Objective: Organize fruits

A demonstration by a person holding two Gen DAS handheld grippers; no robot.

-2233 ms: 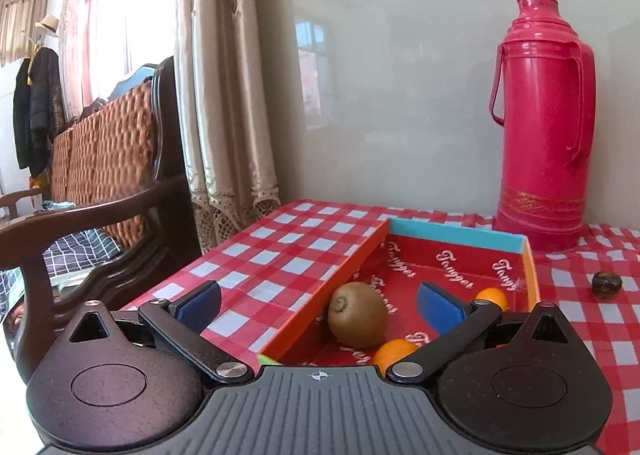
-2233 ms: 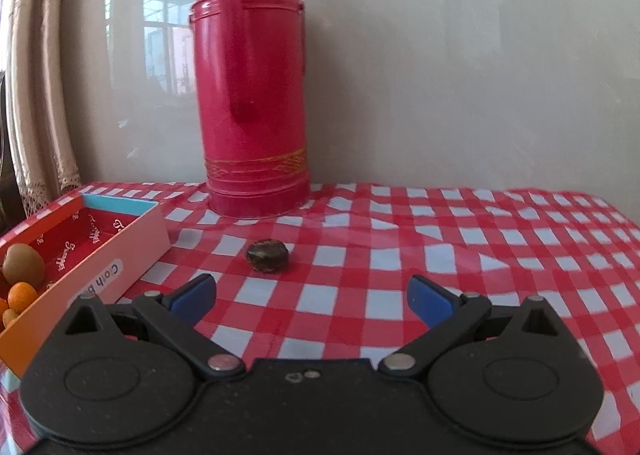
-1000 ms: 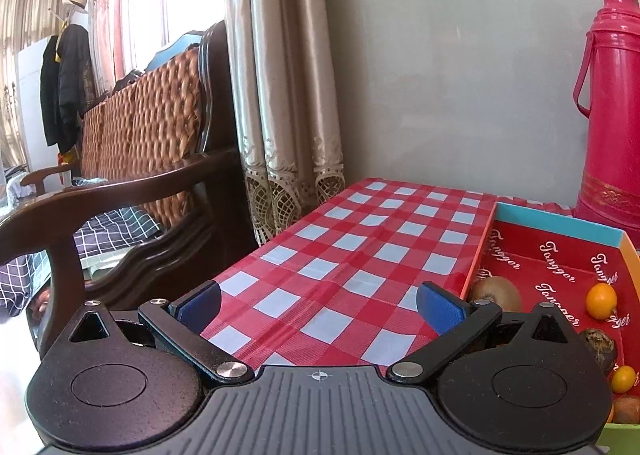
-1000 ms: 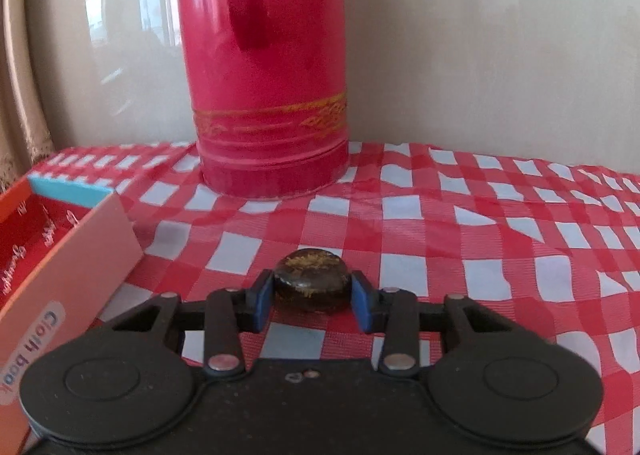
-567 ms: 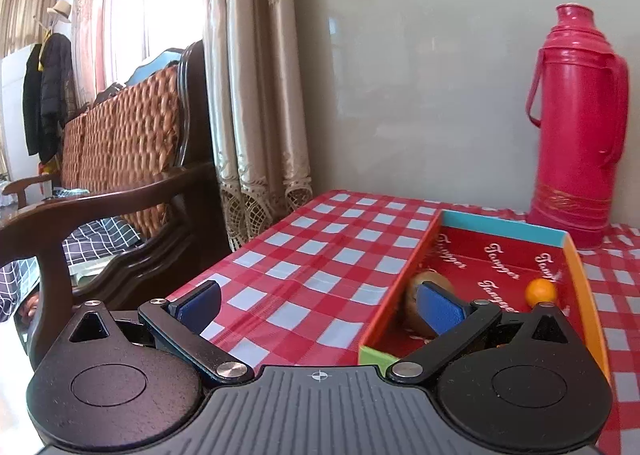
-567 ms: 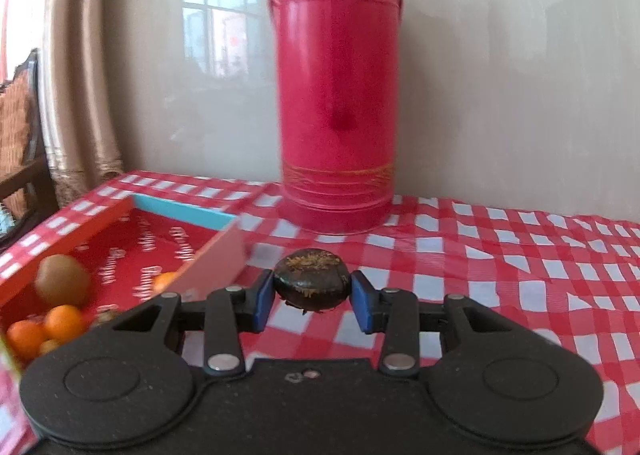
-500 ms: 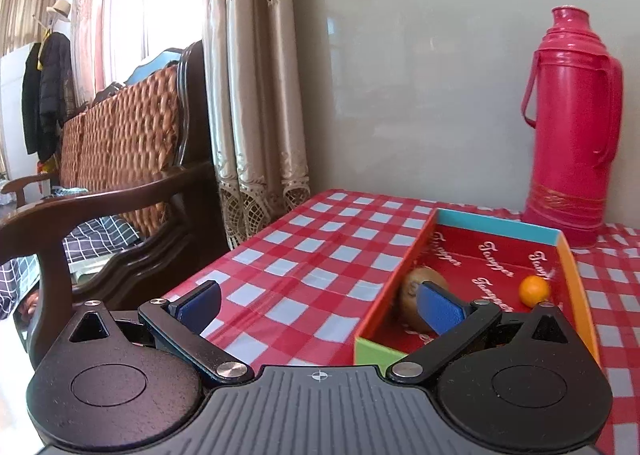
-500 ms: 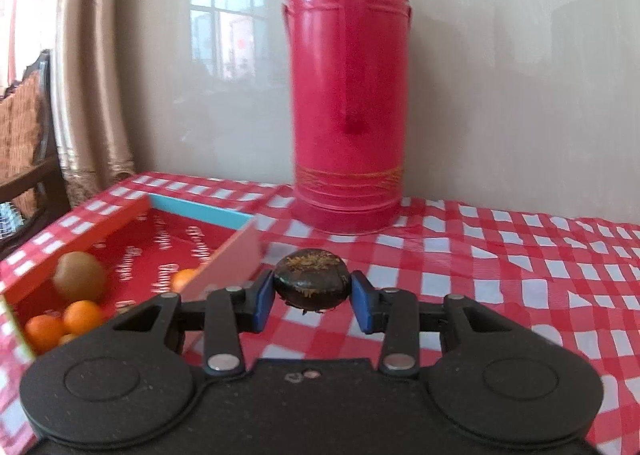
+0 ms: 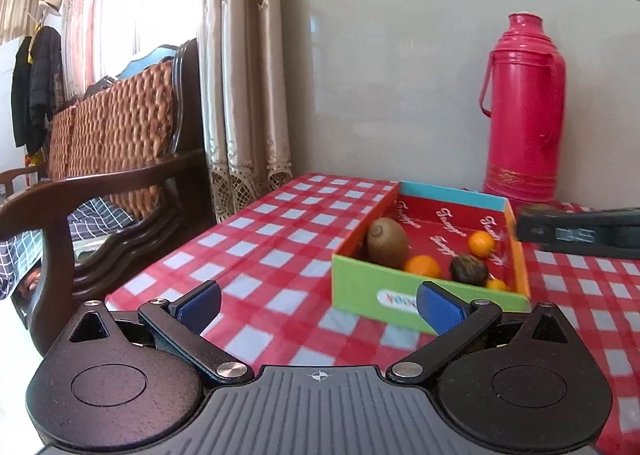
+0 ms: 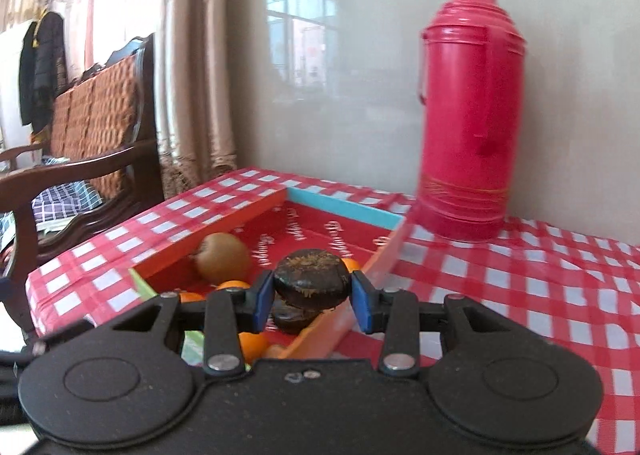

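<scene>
A colourful cardboard box (image 9: 372, 287) with a red inside stands on the checked tablecloth. It holds a kiwi (image 9: 387, 236), small oranges (image 9: 422, 266) and a dark round fruit (image 9: 469, 269). My right gripper (image 10: 312, 297) is shut on another dark round fruit (image 10: 311, 280) and holds it above the box's right side (image 10: 320, 329); the kiwi (image 10: 222, 257) lies below to the left. That gripper shows in the left wrist view (image 9: 576, 231) at the box's right rim. My left gripper (image 9: 318, 307) is open and empty, short of the box's near wall.
A tall red thermos (image 9: 522, 107) stands behind the box by the wall, also in the right wrist view (image 10: 472, 111). A wooden chair (image 9: 100, 191) with a woven back and curtains (image 9: 240, 75) are left of the table edge.
My right gripper closed on the dark fruit on the cloth, lifted it and carried it left over the box. My left gripper stayed open and drew back from the box.
</scene>
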